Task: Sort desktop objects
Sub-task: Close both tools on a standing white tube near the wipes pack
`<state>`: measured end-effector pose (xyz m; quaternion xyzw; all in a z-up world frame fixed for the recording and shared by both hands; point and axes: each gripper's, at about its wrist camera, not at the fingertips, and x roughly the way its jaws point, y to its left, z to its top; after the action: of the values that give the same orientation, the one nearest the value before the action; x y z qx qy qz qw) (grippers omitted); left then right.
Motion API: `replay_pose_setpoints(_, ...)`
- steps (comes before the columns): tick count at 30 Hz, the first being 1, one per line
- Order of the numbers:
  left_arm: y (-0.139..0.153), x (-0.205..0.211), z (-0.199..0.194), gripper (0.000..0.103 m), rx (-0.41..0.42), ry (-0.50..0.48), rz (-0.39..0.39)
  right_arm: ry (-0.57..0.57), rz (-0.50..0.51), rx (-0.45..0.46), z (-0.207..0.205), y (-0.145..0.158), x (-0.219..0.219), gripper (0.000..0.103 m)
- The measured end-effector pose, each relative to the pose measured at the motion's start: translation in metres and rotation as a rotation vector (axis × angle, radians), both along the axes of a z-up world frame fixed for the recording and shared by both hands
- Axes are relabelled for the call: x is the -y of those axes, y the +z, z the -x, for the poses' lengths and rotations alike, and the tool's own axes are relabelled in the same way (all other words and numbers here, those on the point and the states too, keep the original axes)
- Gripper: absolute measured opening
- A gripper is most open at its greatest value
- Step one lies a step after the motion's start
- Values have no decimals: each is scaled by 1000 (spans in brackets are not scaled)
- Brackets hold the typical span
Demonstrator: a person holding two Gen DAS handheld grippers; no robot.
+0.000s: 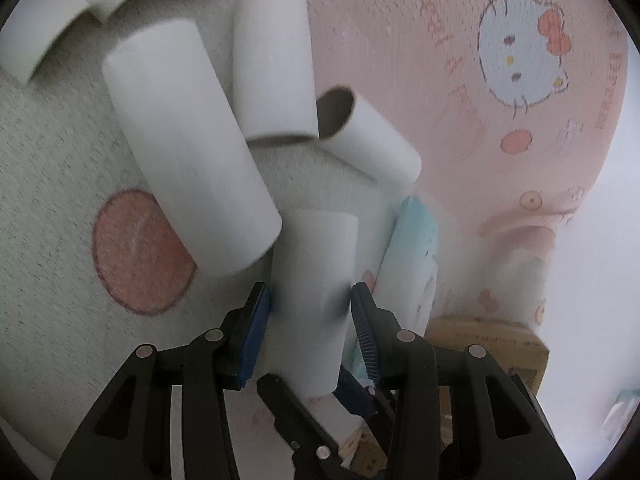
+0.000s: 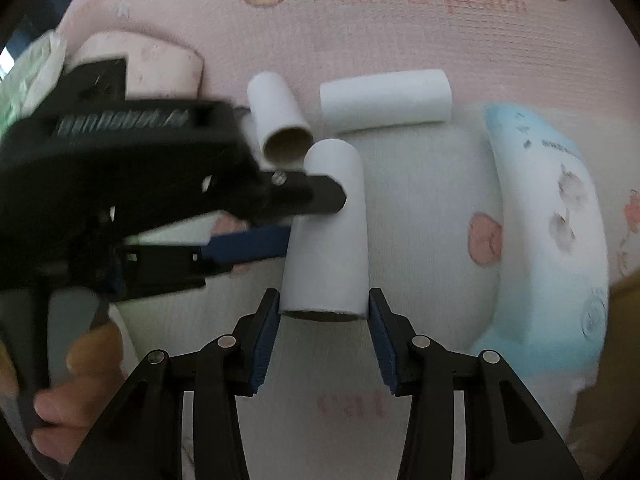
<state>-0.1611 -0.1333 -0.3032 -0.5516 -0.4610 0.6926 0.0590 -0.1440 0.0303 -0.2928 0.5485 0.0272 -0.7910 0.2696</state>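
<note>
A white cardboard tube [image 1: 316, 264] hangs between both grippers above a pink and white printed cloth [image 1: 420, 40]. My left gripper [image 1: 310, 300] is shut on its middle, the blue pads pressing both sides. In the right wrist view the same tube [image 2: 328, 240] points toward the camera, with the left gripper [image 2: 312, 218] clamping it from the left. My right gripper [image 2: 324, 304] has its pads against the sides of the tube's near open end. Its fingertips [image 1: 280, 392] show at the tube's lower end in the left wrist view.
Several more white tubes lie on the cloth: a large one [image 1: 188, 152], an upright-looking one [image 1: 272, 60] and an open-ended one [image 1: 372, 136]. A light blue tissue pack [image 2: 548, 248] lies to the right, a cardboard box [image 1: 488, 344] beyond it. A hand [image 2: 80, 360] holds the left gripper.
</note>
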Motion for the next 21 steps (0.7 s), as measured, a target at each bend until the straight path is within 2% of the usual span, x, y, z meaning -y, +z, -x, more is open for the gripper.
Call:
replay_pose_setpoints(3,-3,-7,1,47,14,-24,-4,8,-43,-4,-9,-3,-1,42)
replay_pose_setpoints(10,-7,-14,3,50,23,-61,9,-2,-39,29,-18,-5,-8,42)
replay_pose_setpoints(13,-4,-19,3,50,1,-92,50,-6,-58,54,-18,-8,-7,42)
replay_pose_setpoints(21,10,-28,4,50,-50,-169,109,-33,-27,100,-10,-10,-13,42)
